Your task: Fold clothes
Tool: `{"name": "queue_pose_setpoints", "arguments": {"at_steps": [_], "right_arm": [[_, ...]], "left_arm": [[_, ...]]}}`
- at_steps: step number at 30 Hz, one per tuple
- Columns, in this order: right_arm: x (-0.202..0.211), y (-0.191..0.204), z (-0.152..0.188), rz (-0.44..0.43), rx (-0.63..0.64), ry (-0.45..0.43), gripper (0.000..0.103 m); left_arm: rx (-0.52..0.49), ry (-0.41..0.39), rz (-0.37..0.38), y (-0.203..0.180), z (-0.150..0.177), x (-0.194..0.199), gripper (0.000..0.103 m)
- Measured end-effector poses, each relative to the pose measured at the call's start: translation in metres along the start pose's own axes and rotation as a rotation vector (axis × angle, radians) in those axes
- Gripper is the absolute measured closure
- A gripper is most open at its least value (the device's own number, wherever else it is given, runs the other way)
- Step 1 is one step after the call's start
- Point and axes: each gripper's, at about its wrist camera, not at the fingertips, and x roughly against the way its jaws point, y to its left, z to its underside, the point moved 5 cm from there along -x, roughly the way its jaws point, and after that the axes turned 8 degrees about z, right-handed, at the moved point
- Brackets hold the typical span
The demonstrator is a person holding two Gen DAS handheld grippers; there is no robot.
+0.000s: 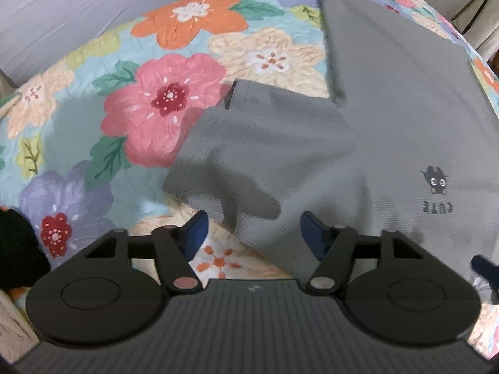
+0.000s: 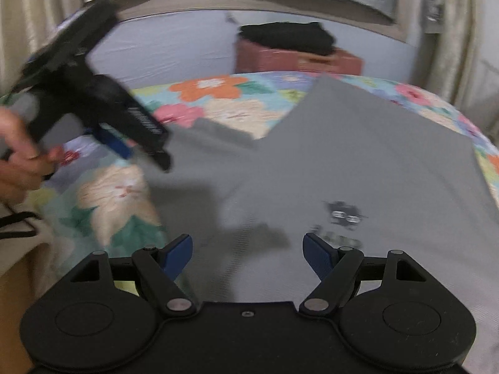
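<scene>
A grey waffle-knit T-shirt lies spread flat on a flowered quilt, with a small black cat print and the word CUTE. Its short sleeve sticks out to the left. My left gripper is open and empty, hovering over the sleeve's near edge. In the right wrist view the shirt fills the middle, and my right gripper is open and empty above its chest area. The left gripper shows there too, blurred, held in a hand above the sleeve.
A reddish box with a folded black garment on it stands behind the quilt. A pale sheet and curtains lie beyond. Something black sits at the quilt's near left edge.
</scene>
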Motion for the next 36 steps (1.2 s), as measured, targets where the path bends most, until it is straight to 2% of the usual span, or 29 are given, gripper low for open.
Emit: {"name": "queue_pose_setpoints", "arguments": {"at_steps": [3, 8, 13, 14, 15, 16, 17, 18, 20, 22, 27, 29, 32, 34, 36], "right_arm": [[-0.011, 0.013, 0.001, -0.053, 0.041, 0.022, 0.03], [-0.027, 0.038, 0.007, -0.098, 0.141, 0.053, 0.048], [-0.05, 0.054, 0.013, -0.071, 0.248, 0.08, 0.049], [-0.055, 0.056, 0.015, -0.063, 0.263, 0.084, 0.051], [-0.06, 0.057, 0.016, -0.055, 0.279, 0.089, 0.057], [-0.063, 0.056, 0.016, -0.051, 0.275, 0.092, 0.083], [-0.064, 0.053, 0.014, -0.052, 0.255, 0.094, 0.095], [-0.063, 0.048, 0.011, -0.056, 0.215, 0.088, 0.095], [-0.054, 0.035, 0.002, -0.063, 0.117, 0.053, 0.095], [-0.043, 0.025, -0.002, -0.054, 0.07, 0.021, 0.096], [-0.024, 0.011, 0.005, -0.03, 0.031, -0.02, 0.096], [-0.017, 0.003, 0.007, -0.021, 0.001, -0.038, 0.096], [-0.013, -0.016, 0.006, 0.0, -0.081, -0.067, 0.097], [-0.013, -0.035, 0.007, 0.031, -0.136, -0.079, 0.097], [-0.009, -0.053, 0.007, 0.071, -0.176, -0.092, 0.097]], "left_arm": [[0.006, 0.019, 0.004, 0.003, 0.0, -0.012, 0.044], [0.042, 0.056, -0.006, 0.014, 0.003, -0.027, 0.044], [0.105, 0.086, 0.027, 0.022, 0.004, -0.046, 0.04], [0.07, 0.084, 0.005, 0.017, 0.003, -0.052, 0.04], [0.038, 0.079, -0.018, 0.012, 0.001, -0.057, 0.04], [0.026, 0.059, -0.028, 0.008, -0.001, -0.058, 0.041], [0.013, 0.039, -0.037, 0.003, -0.003, -0.059, 0.049], [-0.009, 0.022, -0.037, -0.002, -0.006, -0.058, 0.057], [-0.062, 0.009, -0.055, -0.011, -0.005, -0.056, 0.059], [-0.1, 0.001, -0.074, -0.018, -0.001, -0.056, 0.06], [-0.105, -0.043, -0.01, -0.033, -0.007, -0.051, 0.088], [-0.114, -0.074, 0.057, -0.046, -0.008, -0.046, 0.093], [-0.16, -0.095, 0.197, -0.08, -0.01, -0.037, 0.094], [-0.201, -0.097, 0.253, -0.103, -0.014, -0.033, 0.094], [-0.262, -0.117, 0.275, -0.131, -0.019, -0.027, 0.094]]}}
